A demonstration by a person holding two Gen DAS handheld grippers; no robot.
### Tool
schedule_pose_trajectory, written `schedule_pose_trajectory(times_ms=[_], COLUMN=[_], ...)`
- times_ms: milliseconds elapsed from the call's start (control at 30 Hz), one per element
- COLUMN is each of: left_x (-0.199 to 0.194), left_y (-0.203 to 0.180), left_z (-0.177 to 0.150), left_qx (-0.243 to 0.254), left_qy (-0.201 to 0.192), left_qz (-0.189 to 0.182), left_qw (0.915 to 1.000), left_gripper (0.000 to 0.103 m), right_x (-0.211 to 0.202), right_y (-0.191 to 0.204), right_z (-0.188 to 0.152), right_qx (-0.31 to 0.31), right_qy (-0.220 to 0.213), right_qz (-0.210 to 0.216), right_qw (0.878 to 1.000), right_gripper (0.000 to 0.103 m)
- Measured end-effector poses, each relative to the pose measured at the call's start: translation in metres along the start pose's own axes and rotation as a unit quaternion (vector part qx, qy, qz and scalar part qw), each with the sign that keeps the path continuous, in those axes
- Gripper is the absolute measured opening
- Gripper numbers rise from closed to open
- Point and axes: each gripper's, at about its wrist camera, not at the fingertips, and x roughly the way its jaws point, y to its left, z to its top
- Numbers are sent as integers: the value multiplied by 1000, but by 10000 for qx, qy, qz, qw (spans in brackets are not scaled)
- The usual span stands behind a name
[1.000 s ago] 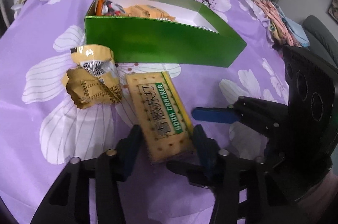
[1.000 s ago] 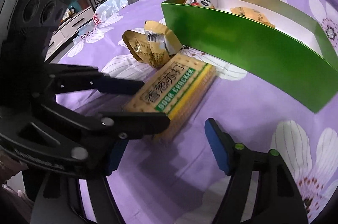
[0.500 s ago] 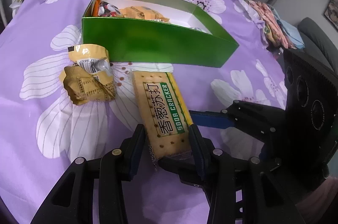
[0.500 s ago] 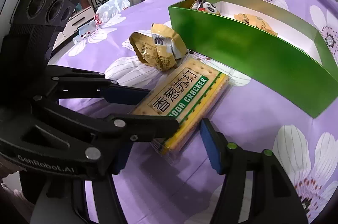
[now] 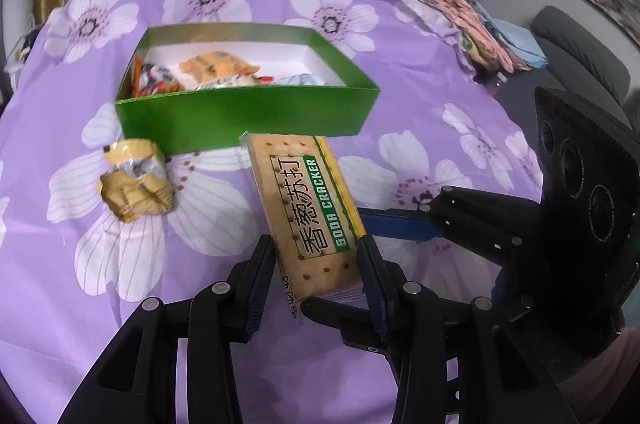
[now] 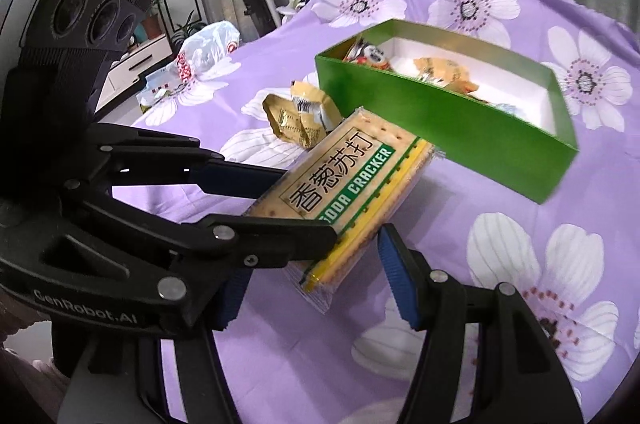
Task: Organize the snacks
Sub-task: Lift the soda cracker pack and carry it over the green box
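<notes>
A purple cloth printed with white flowers (image 5: 224,336) covers the whole work surface, with curtains behind and a grey sofa off to one side. On it stands an open green box (image 5: 248,116), already holding several wrapped snacks, and just in front of the box's near wall lies a crumpled yellow snack packet (image 5: 134,184). The left gripper (image 5: 316,276) has its jaws closed on the near end of a soda cracker pack (image 5: 306,200), which looks lifted clear of the cloth and tilted. The right gripper (image 6: 316,260) straddles the same pack's end; its jaws are part-way open, the far pad just beside the yellow edge (contact there is hard to call). The step in hand appears to be carrying the crackers to the box. Next the pack needs raising over the near wall, then lowering flat into the white free space.
</notes>
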Motion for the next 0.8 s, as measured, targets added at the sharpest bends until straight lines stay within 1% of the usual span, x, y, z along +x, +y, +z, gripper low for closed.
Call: schedule_pose_trajectory(times_ms=[400,800], left_x=[-15,-27], left_y=[-42,-66], left_z=[16,31], left_qx=[473,794], left_qy=[-190,-369], left_qz=[109,189], left_qw=[9986,9960], left_gripper=[43,43], right_x=[-42,-69], right_y=[-7,-16], right_z=[-3,4], right_qx=[87,149], right_qy=[-455,-844], right_qz=[-207,-300], right_qw=[9987,9959], right_gripper=[61,61])
